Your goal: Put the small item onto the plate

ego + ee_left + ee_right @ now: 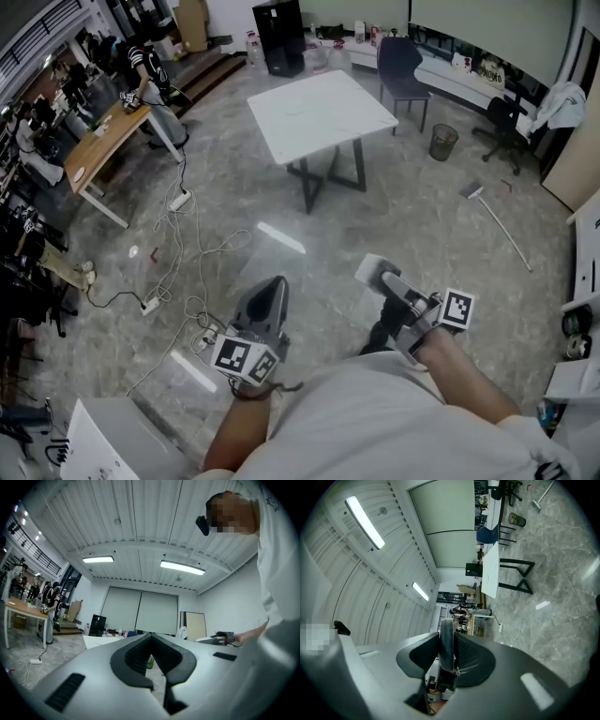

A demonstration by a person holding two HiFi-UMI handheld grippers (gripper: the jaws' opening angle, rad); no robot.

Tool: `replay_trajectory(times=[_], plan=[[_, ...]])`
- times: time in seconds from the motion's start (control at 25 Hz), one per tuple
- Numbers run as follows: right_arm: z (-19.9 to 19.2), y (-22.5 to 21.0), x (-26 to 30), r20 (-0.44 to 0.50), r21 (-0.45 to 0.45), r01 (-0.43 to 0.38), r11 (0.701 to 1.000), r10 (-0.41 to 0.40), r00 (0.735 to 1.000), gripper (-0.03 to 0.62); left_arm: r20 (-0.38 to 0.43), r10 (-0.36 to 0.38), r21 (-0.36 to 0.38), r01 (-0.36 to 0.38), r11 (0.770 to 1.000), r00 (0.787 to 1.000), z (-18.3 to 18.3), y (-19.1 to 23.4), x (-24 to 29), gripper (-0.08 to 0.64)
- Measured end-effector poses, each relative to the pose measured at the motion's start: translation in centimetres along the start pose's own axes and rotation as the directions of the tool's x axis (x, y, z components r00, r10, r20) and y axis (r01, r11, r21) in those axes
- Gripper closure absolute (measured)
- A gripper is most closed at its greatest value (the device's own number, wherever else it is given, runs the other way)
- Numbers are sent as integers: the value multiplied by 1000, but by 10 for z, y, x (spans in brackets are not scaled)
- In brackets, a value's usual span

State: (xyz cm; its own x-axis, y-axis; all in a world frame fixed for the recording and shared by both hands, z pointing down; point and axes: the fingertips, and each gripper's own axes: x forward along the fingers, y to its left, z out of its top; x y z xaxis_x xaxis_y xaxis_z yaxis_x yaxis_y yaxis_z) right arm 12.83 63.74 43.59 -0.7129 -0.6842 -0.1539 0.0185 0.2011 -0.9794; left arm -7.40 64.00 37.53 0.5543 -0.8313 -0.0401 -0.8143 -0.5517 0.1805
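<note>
I stand on a grey marble floor with both grippers held close to my body. My left gripper points level, its jaw tips touching and nothing between them. My right gripper is rolled onto its side and shut on a small dark flat item, which stands edge-on between the pads. In the head view the item is hidden by the jaws. A white square table stands some way ahead of both grippers. No plate shows in any view.
A blue chair and a bin stand beyond the white table. Cables and power strips trail over the floor to the left. A wooden desk with people is at far left. A broom lies to the right.
</note>
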Motion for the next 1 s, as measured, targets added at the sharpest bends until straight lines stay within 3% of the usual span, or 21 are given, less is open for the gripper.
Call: replay_trajectory(times=[0.6, 1.0], plan=[[196, -28, 43, -102, 16, -1, 1000, 3, 995, 495, -3, 131, -27, -131, 991, 991, -18, 10, 188, 554], [261, -45, 69, -102, 6, 7, 1000, -6, 995, 495, -36, 123, -26, -124, 992, 992, -32, 23, 262, 554]])
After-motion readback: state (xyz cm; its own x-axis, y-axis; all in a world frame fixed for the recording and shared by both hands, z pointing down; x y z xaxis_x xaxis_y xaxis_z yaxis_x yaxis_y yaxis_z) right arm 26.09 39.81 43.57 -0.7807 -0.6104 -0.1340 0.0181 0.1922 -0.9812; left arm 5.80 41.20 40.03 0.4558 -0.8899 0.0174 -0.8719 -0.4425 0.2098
